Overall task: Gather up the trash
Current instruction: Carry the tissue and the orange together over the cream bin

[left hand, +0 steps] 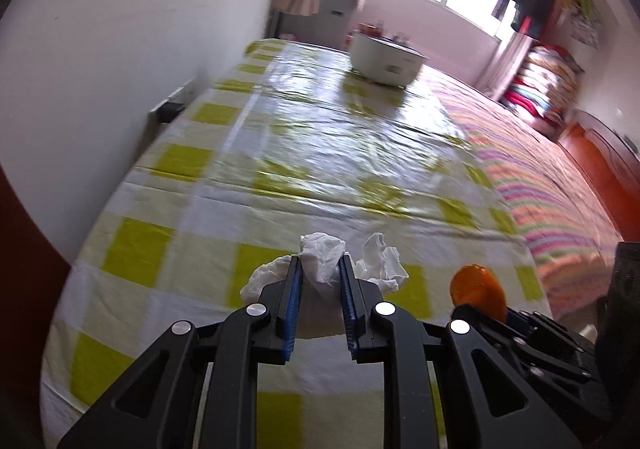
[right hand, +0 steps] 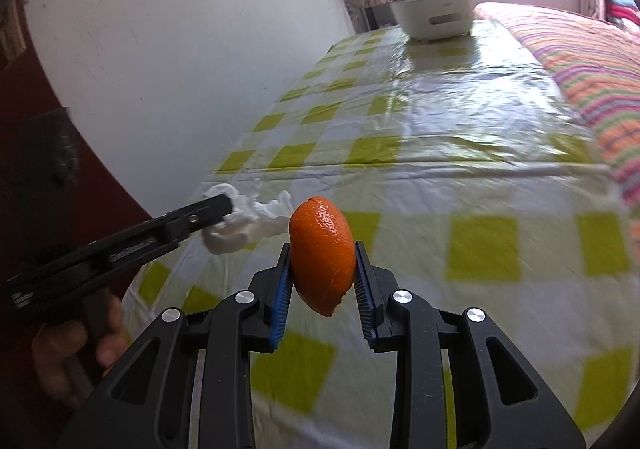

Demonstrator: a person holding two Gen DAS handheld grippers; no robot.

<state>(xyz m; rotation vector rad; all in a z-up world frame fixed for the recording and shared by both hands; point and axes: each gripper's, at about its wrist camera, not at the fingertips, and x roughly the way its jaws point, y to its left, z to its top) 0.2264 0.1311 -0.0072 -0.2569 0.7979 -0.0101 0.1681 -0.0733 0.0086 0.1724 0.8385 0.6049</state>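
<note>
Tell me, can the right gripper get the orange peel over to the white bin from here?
Probably yes. The right gripper is shut on the orange peel, and the checked cloth looks bare up to the white bin.

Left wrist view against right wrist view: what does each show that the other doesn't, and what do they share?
Only the left wrist view shows the left gripper head-on, pads pinching the crumpled tissue, and the folded blankets stacked at far right. Only the right wrist view shows the right gripper clamped on the orange peel and the hand holding the left gripper. Both show tissue, peel, the checked tablecloth and the white bin.
</note>
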